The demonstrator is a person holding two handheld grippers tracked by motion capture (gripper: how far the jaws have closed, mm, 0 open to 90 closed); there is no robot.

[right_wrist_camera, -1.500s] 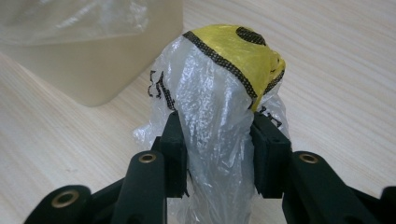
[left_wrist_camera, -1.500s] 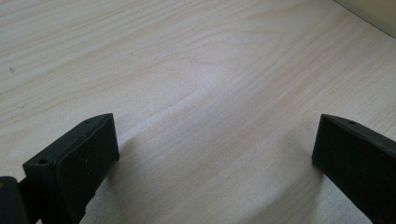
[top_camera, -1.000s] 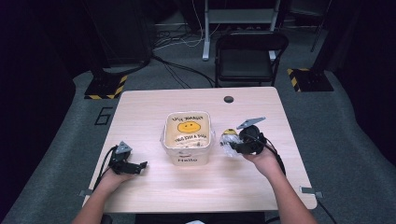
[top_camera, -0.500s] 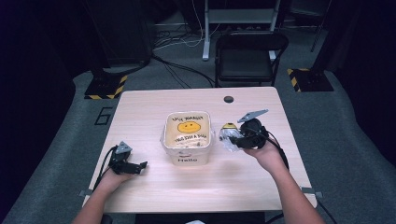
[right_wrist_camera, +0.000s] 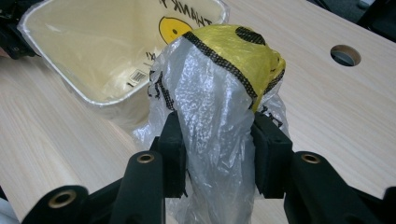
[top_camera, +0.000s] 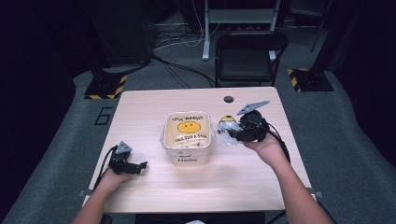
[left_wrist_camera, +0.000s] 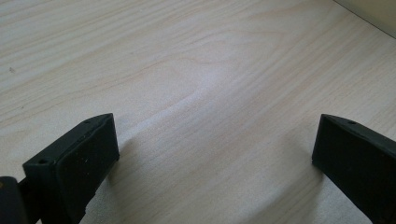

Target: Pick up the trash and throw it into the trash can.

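A cream bin point(top_camera: 187, 156) lined with a smiley-face plastic bag stands in the middle of the wooden table point(top_camera: 140, 116). Just right of it, my right gripper point(top_camera: 229, 133) is shut on a crumpled clear plastic bag with a yellow smiley print point(top_camera: 226, 125) and holds it off the table. In the right gripper view the jaws of my right gripper point(right_wrist_camera: 217, 149) pinch the bag point(right_wrist_camera: 224, 70) at its lower part, with the bin's rim point(right_wrist_camera: 60, 70) behind at the left. My left gripper point(top_camera: 140, 165) rests open on the table at the front left, and bare wood lies between its jaws point(left_wrist_camera: 215, 154).
A round cable hole point(top_camera: 228, 99) sits near the table's far edge, right of centre. A black chair point(top_camera: 247, 56) stands behind the table. Striped stand bases point(top_camera: 105, 86) lie on the floor at the back.
My right gripper has risen with the plastic bag, staying beside the bin's right wall. The left gripper has not moved.
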